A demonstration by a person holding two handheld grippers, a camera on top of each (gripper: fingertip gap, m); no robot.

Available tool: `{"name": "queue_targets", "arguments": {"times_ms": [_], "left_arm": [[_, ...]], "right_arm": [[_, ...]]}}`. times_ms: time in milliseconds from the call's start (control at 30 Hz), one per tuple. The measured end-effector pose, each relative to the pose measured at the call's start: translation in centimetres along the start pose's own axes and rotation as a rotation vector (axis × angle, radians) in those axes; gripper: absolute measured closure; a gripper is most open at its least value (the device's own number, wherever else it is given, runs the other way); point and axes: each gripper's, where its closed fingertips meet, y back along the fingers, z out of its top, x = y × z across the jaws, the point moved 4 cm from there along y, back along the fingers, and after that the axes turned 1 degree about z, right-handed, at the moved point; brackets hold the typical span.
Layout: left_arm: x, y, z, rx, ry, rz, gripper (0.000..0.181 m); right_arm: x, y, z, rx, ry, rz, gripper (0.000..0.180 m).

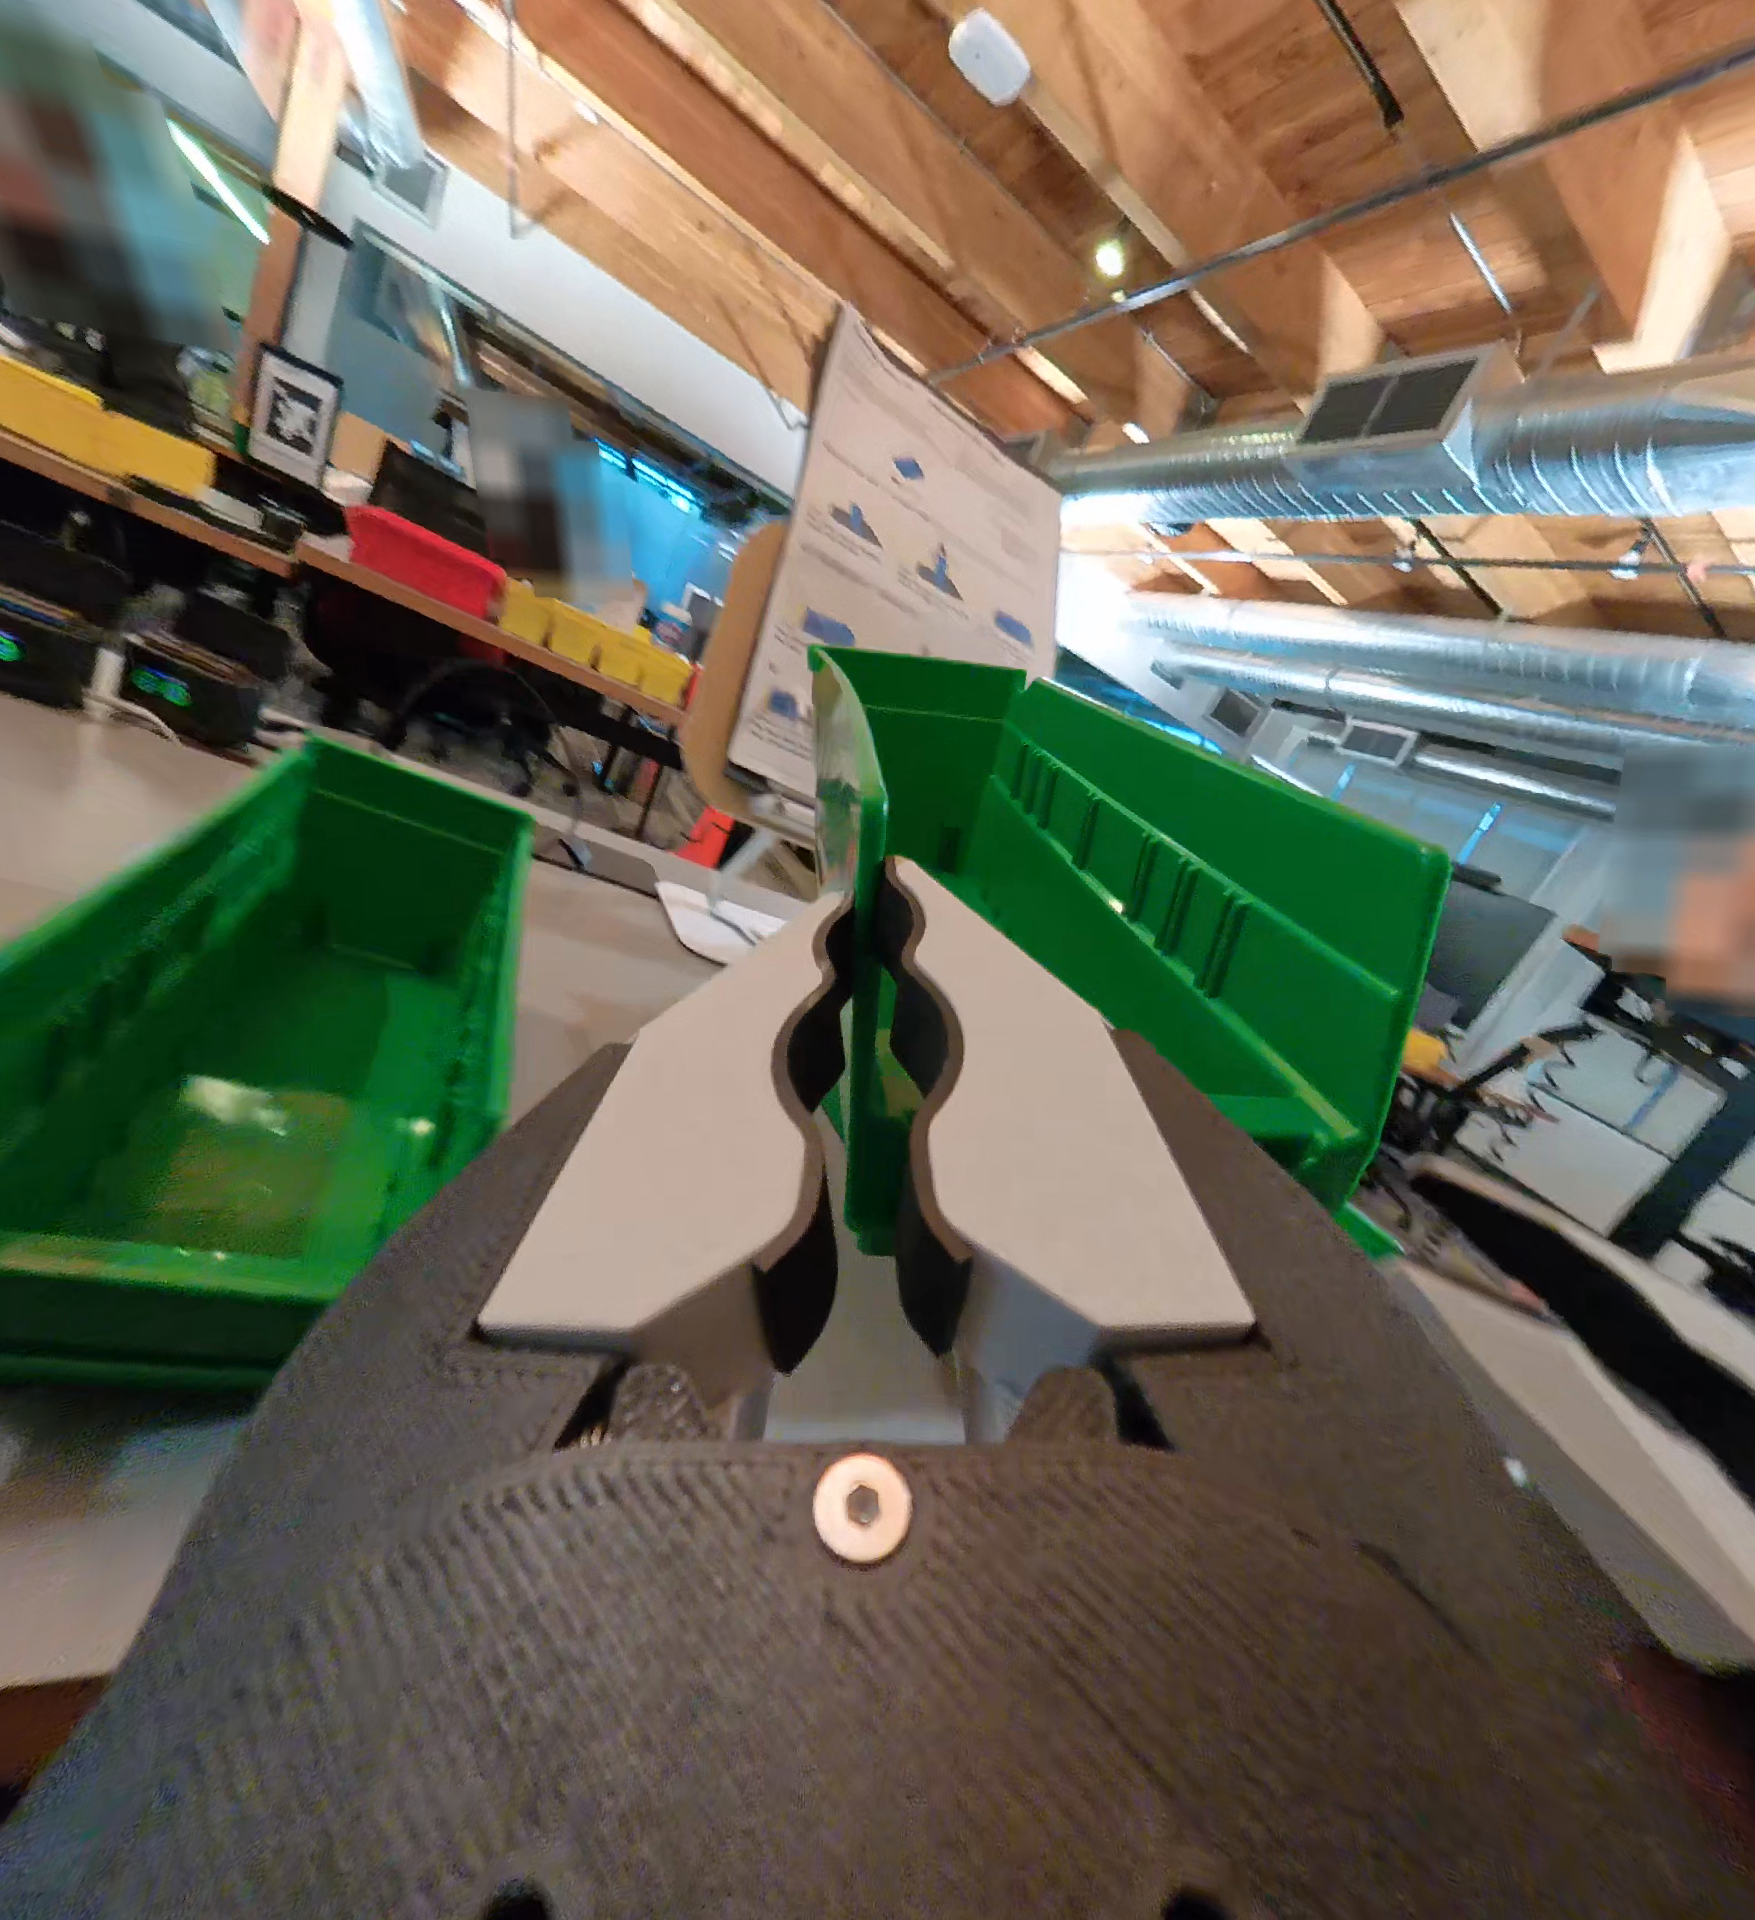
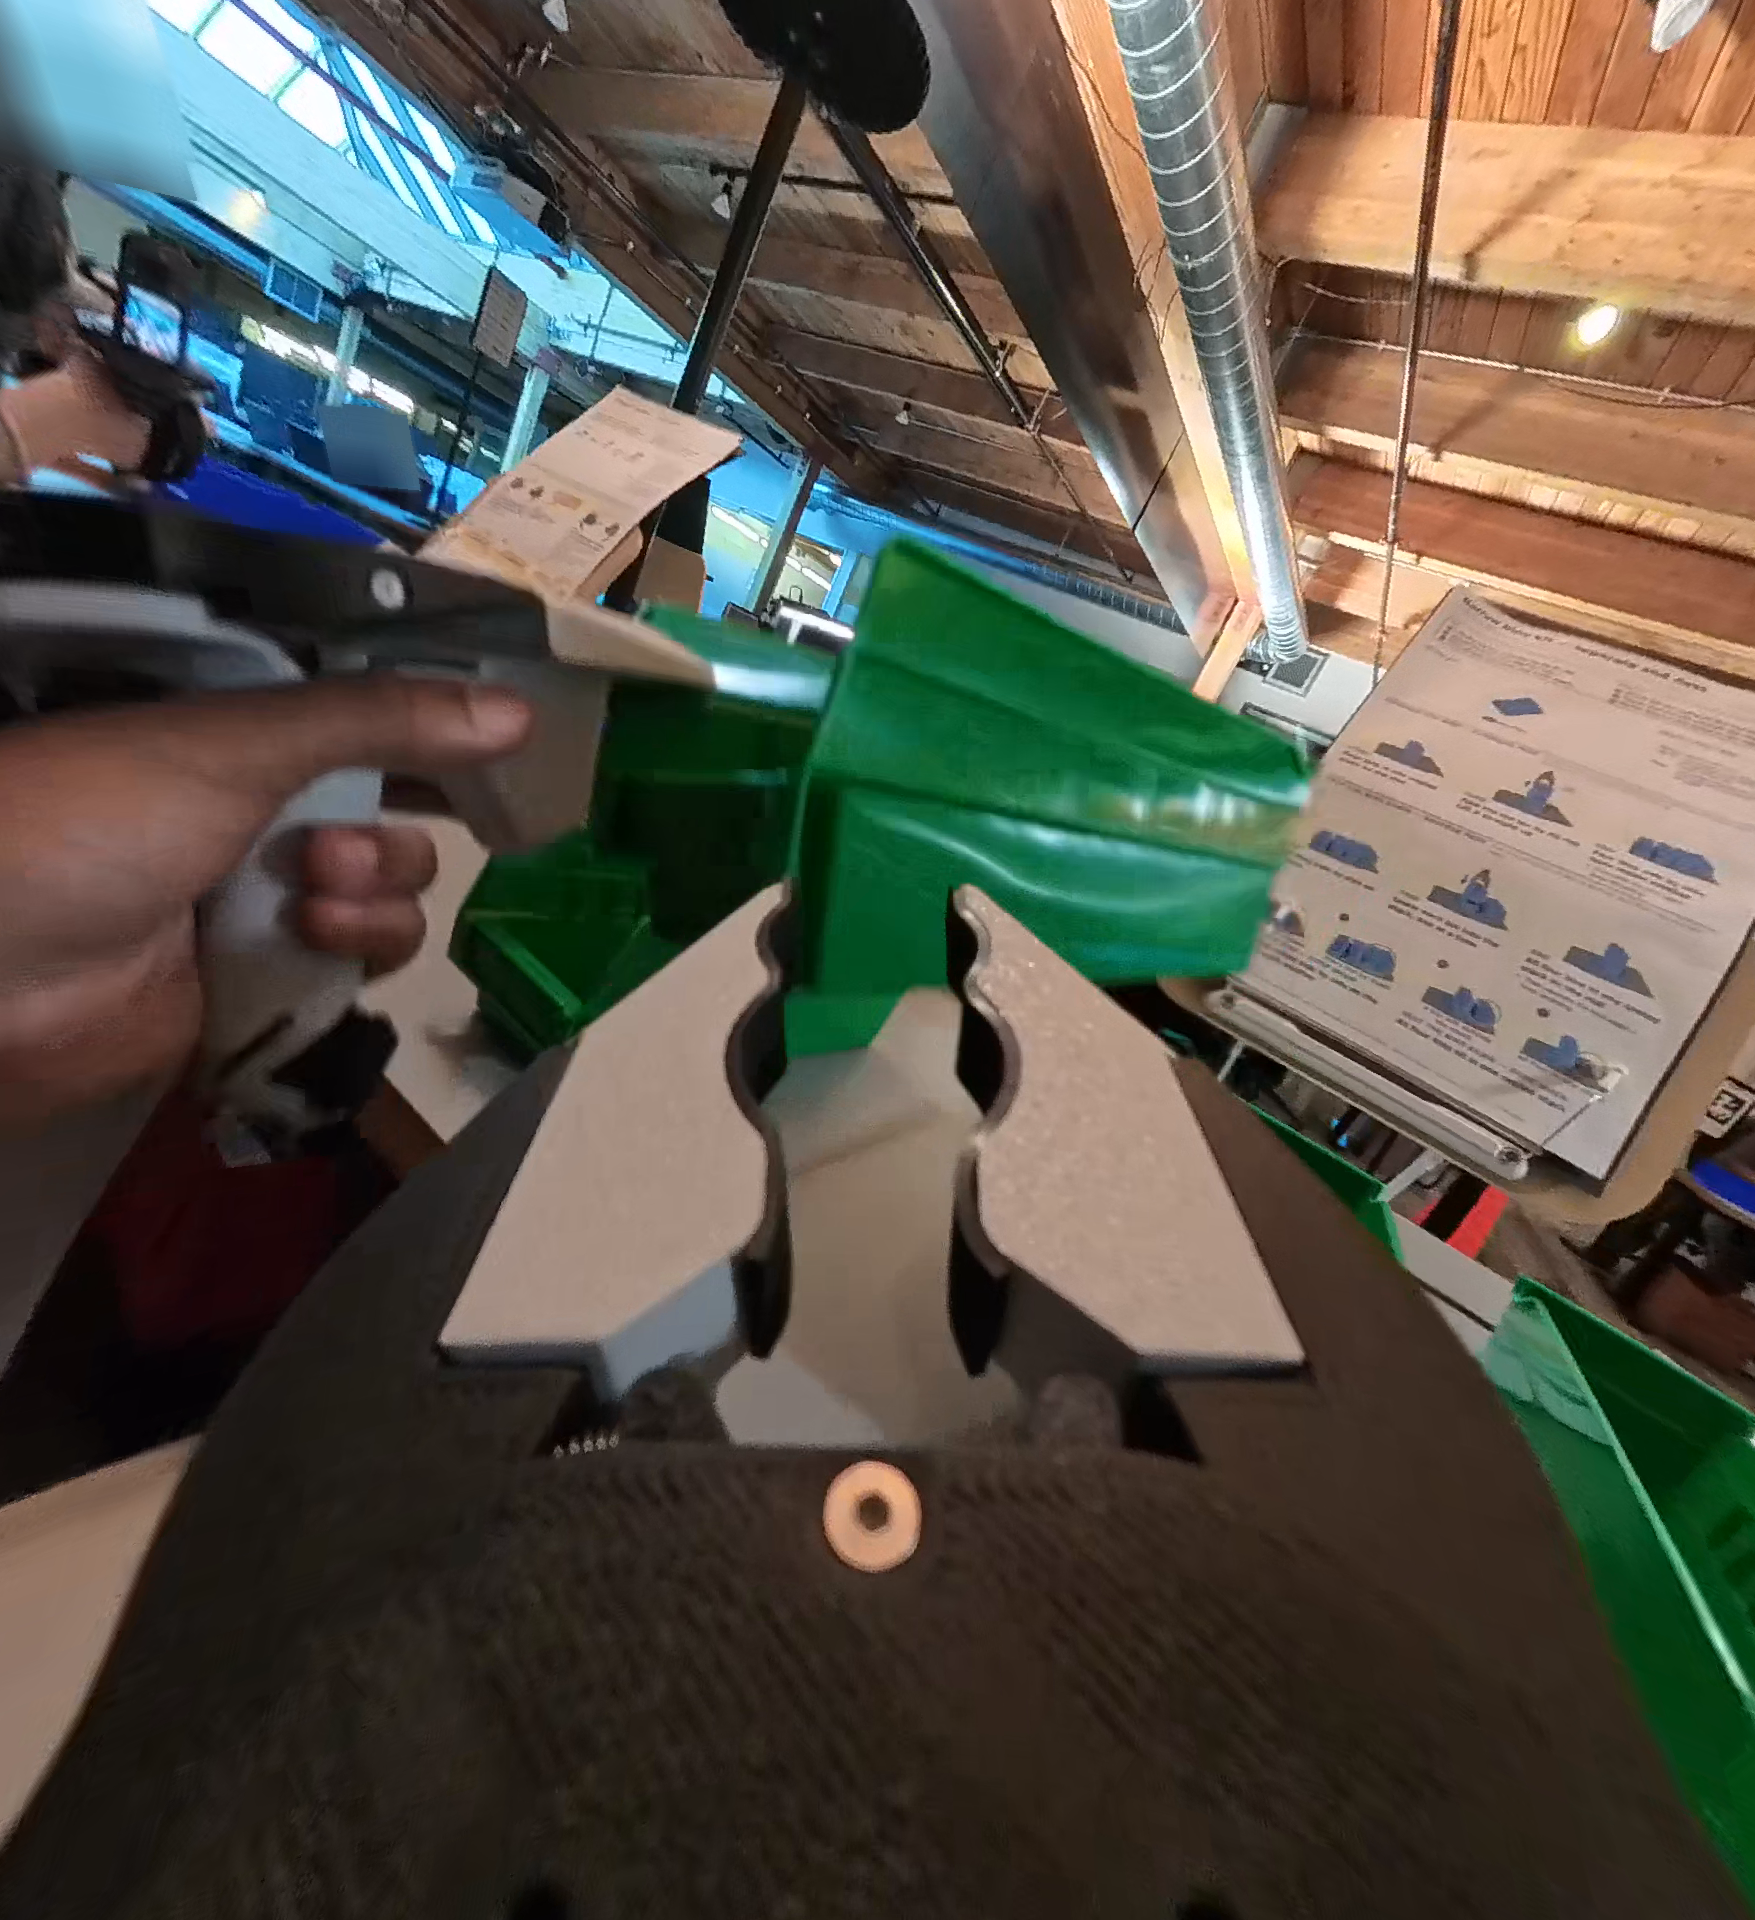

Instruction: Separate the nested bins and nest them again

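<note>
My left gripper [image 1: 868, 894] is shut on the side wall of a green bin [image 1: 1164, 935] and holds it tilted above the table. A second green bin [image 1: 229, 1039] sits open side up on the table to the left. In the right wrist view the held bin [image 2: 1008, 748] hangs in the air from the left gripper [image 2: 707, 675], which a hand grips. My right gripper [image 2: 868, 914] is open just below it, with a lower corner of the bin showing between the fingertips; I cannot tell if they touch it. The second bin [image 2: 540, 935] lies behind. A third green bin [image 2: 1631, 1538] is at the lower right.
A white instruction poster on a board [image 1: 904, 571] stands behind the bins, also in the right wrist view [image 2: 1527, 883]. The pale table [image 1: 42, 810] extends left. Shelves with yellow bins [image 1: 73, 426] and a red bin [image 1: 426, 561] line the far left.
</note>
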Motion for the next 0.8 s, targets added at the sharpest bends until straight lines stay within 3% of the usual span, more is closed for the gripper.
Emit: {"name": "queue_targets", "arguments": {"times_ms": [300, 500, 700, 800], "left_arm": [[9.4, 0.1, 5.6, -0.154, -0.284, 0.221, 0.181], [13.2, -0.6, 4.0, -0.052, -0.333, 0.232, 0.18], [14.8, -1.2, 2.3, 0.003, -0.208, 0.227, 0.18], [14.8, -1.3, 2.1, 0.009, -0.251, 0.229, 0.18]], "right_arm": [[-0.8, 0.4, -3.9, 0.129, 0.001, 0.002, 0.158], [-1.1, 0.2, -5.5, 0.176, -0.039, 0.015, 0.16], [-0.9, 0.1, -6.4, 0.2, -0.051, 0.038, 0.161], [-0.7, 0.1, -6.5, 0.204, -0.047, 0.048, 0.162]]}}
